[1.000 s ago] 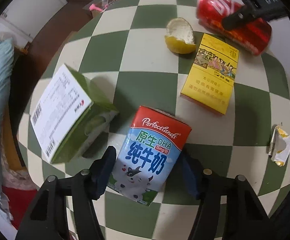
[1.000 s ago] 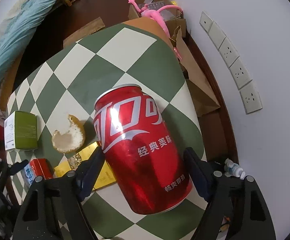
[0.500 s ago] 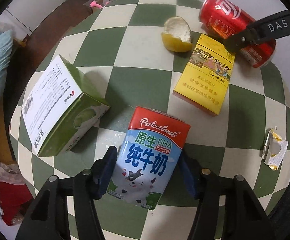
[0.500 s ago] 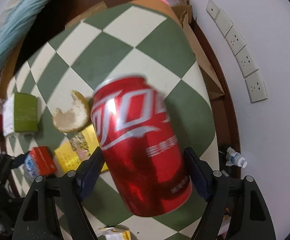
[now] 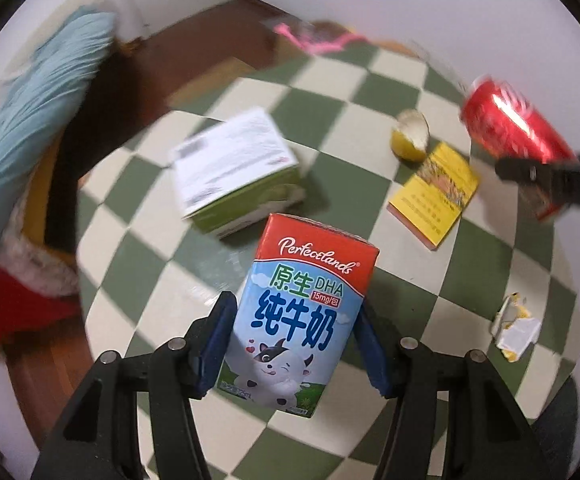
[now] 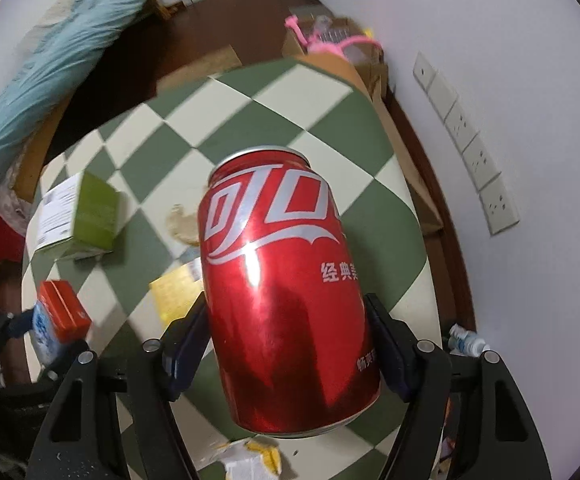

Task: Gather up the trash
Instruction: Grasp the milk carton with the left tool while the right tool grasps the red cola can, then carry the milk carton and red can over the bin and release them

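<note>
left tool (image 5: 296, 344) clamps milk carton (image 5: 302, 320) (cartoon cow) | right tool (image 6: 285, 354) clamps glossy red can (image 6: 285, 292)

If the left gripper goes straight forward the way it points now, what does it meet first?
Probably the green and white box: it lies on the checkered table just beyond the milk carton that the left gripper holds. Depth is unclear; it might pass over it.

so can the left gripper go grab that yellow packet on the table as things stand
Probably not yet. The left gripper is shut on the milk carton, so its jaws are full. The yellow packet lies uncovered on the checkered table, so the carton is the only obstacle.
</note>
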`<action>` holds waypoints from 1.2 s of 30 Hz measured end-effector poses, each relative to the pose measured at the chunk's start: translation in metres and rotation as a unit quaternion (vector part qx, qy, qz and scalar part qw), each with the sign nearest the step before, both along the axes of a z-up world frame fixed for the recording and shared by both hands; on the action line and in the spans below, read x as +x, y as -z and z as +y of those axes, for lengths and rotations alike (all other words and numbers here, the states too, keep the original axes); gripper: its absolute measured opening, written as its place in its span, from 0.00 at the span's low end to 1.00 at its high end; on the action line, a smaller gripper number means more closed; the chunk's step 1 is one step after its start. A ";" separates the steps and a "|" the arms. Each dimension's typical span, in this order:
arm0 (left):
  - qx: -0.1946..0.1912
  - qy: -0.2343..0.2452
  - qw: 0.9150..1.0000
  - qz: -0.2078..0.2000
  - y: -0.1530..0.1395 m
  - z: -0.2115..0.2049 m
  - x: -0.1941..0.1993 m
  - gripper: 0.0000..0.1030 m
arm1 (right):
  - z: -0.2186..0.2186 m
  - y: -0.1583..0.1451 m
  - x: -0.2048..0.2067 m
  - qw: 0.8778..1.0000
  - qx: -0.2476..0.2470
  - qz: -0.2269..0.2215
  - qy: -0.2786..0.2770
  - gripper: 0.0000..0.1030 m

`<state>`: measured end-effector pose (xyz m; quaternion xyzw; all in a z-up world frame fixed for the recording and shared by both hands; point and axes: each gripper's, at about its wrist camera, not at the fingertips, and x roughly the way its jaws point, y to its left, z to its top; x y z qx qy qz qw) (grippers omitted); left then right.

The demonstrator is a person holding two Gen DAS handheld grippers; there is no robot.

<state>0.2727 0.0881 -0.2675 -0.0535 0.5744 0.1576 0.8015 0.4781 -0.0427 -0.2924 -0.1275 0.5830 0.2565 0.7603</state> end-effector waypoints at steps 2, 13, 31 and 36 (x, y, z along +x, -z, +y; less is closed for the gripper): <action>0.005 -0.020 1.000 -0.023 -0.018 0.000 -0.018 0.53 | 0.000 -0.009 -0.013 1.000 0.009 -0.013 -0.002 0.72; 0.038 -0.099 0.987 -0.119 -0.099 0.051 -0.098 0.53 | 0.020 -0.070 -0.100 0.995 0.056 -0.072 -0.036 0.69; 0.026 -0.258 0.958 -0.121 -0.072 0.153 -0.252 0.53 | 0.114 -0.076 -0.211 0.991 0.088 -0.025 -0.094 0.64; 0.037 -0.317 0.940 -0.117 -0.076 0.200 -0.325 0.53 | 0.170 -0.094 -0.269 0.980 0.125 -0.012 -0.155 0.64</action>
